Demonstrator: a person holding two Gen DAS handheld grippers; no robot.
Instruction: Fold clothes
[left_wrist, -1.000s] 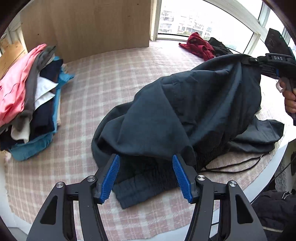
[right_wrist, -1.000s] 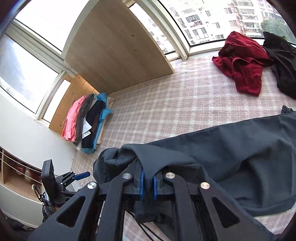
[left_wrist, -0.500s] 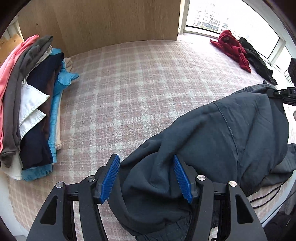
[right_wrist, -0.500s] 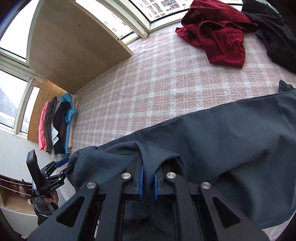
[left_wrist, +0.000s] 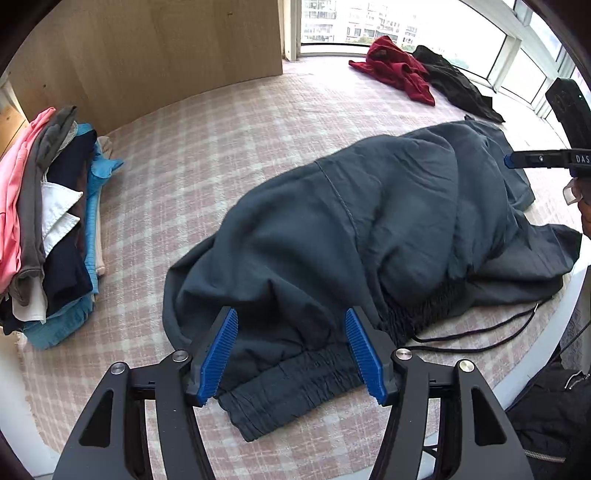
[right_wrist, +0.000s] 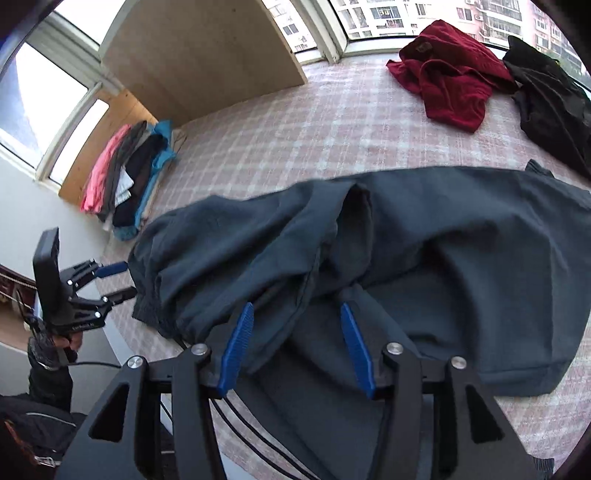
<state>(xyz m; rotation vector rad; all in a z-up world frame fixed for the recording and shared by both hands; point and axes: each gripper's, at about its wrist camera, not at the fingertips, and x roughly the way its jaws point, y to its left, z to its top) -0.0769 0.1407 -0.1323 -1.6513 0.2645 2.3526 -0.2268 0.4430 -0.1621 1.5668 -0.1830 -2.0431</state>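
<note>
The left hand-held gripper (left_wrist: 290, 350) is spread wide, its blue ribbed pads (left_wrist: 218, 354) well apart and gripping nothing. The right hand-held gripper (right_wrist: 295, 343) is likewise spread wide. In the right wrist view, the left hand (right_wrist: 55, 341) at 9 o'clock grips its handle; sleeve is dark.

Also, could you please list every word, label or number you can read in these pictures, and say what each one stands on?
"DAS", cut off by the picture's edge: white letters on the black body of the right tool.
White lettering on the black body of the left tool: too small to read.
Patch on the crumpled dark red garment: blurred, unreadable.
</note>
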